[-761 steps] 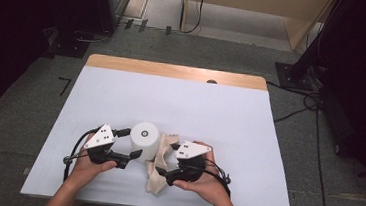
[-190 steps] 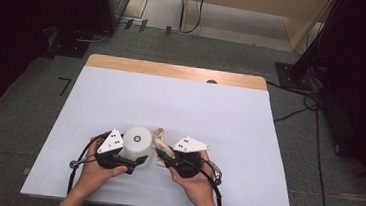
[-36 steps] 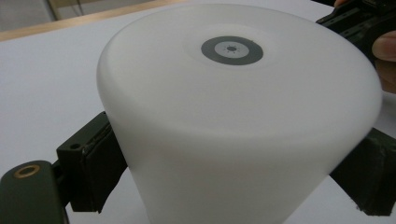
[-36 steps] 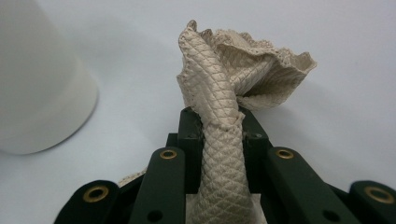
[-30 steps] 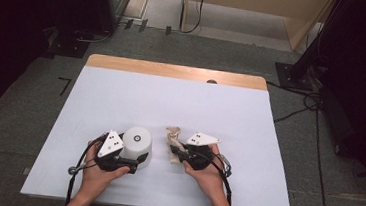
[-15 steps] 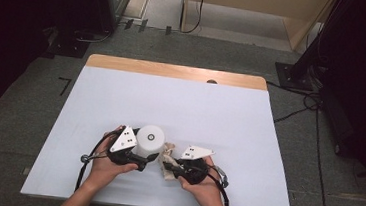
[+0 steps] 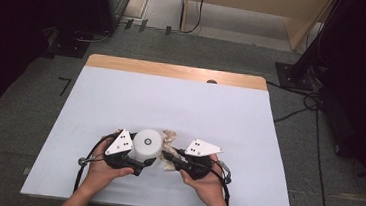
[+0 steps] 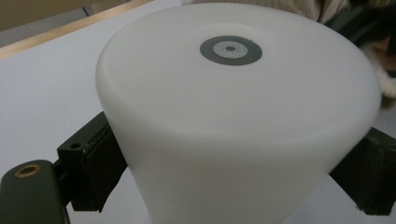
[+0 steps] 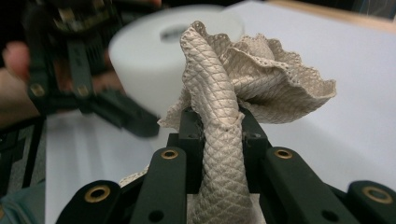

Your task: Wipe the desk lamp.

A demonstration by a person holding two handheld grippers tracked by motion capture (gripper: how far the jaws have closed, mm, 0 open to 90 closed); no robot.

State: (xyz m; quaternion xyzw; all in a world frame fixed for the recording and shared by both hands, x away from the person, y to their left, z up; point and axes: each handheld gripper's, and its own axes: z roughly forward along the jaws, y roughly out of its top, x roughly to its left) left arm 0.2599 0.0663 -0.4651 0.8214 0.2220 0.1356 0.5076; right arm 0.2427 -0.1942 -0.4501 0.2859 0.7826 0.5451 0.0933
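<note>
A white upside-down cup (image 7: 147,144) with a grey round mark on its top sits near the table's front edge. My left gripper (image 7: 145,161) is shut on the cup (image 8: 233,116), one black pad on each side of its wall (image 8: 95,165). Just to the right, my right gripper (image 7: 167,157) is shut on a bunched beige quilted cloth (image 7: 170,136). In the right gripper view the cloth (image 9: 224,93) rises between the jaws of my right gripper (image 9: 217,126) and fans out above them. Behind it are the cup (image 9: 154,60) and the blurred left gripper (image 9: 88,88). The cloth touches the cup's right side.
The white table top (image 7: 181,103) spreads wide beyond the hands, ending in a wooden strip (image 7: 173,71) with a small dark hole (image 7: 212,81). Dark equipment and cables (image 7: 306,104) stand on the floor around the table.
The cup in my left gripper has shifted a little to the right, closer to the cloth. My right gripper with the cloth dipped toward the front edge and has come back up beside the cup.
</note>
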